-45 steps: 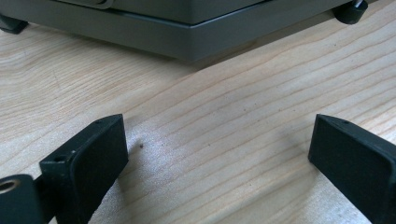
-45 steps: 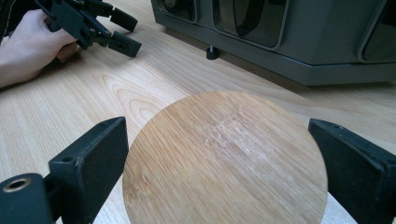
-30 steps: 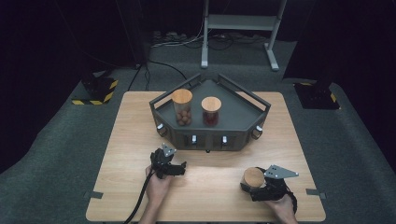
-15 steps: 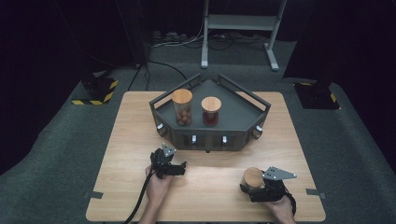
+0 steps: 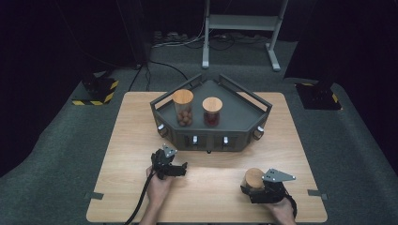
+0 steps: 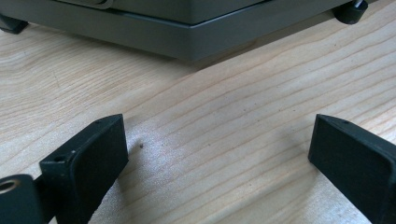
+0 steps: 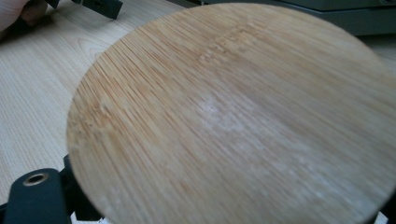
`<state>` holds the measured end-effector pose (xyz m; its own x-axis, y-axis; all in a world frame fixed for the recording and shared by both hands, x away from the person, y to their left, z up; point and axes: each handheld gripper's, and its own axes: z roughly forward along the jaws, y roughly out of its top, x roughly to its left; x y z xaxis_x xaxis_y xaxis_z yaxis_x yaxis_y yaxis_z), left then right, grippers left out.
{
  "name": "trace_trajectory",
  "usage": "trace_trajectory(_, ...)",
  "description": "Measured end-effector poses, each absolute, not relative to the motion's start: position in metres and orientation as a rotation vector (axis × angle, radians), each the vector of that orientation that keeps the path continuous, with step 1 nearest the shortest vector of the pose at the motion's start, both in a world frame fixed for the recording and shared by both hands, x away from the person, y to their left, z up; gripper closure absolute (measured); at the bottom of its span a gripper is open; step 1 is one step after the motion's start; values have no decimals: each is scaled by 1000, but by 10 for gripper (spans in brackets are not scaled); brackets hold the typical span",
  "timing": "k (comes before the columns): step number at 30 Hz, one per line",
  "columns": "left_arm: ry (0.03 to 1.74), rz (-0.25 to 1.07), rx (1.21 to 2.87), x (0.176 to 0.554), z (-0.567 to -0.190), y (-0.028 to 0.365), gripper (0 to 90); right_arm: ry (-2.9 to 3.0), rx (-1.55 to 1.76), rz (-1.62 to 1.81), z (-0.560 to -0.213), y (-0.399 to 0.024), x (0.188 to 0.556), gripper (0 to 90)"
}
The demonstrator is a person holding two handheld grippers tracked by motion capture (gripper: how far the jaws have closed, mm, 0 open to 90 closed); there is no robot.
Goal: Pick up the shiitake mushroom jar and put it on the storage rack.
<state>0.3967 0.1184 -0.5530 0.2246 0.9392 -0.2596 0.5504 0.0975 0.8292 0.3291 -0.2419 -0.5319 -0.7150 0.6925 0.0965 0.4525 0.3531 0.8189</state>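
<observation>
A jar with a round bamboo lid [image 5: 254,176] stands on the wooden table near the front right. My right gripper [image 5: 256,187] sits around it, and its jaws have just been closing with the jar between them. In the right gripper view the lid [image 7: 233,116] hides the jaws, so contact is unclear. My left gripper [image 5: 170,160] rests on the table at the front left, pointing at the tray. Its jaws stand wide open over bare wood [image 6: 217,154].
A dark grey angular tray [image 5: 211,140] stands mid-table. It holds a taller jar of brown balls [image 5: 183,110] and a shorter jar with dark red contents [image 5: 212,115]. Its front wall [image 6: 187,37] lies close ahead of the left gripper. Bare wood lies between the hands.
</observation>
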Motion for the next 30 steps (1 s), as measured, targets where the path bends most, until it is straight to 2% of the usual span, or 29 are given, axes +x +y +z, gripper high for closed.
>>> trace_trajectory(30,1443,528,1571,397,-553,118,46,2281,998,1284,-536,-237,324,238)
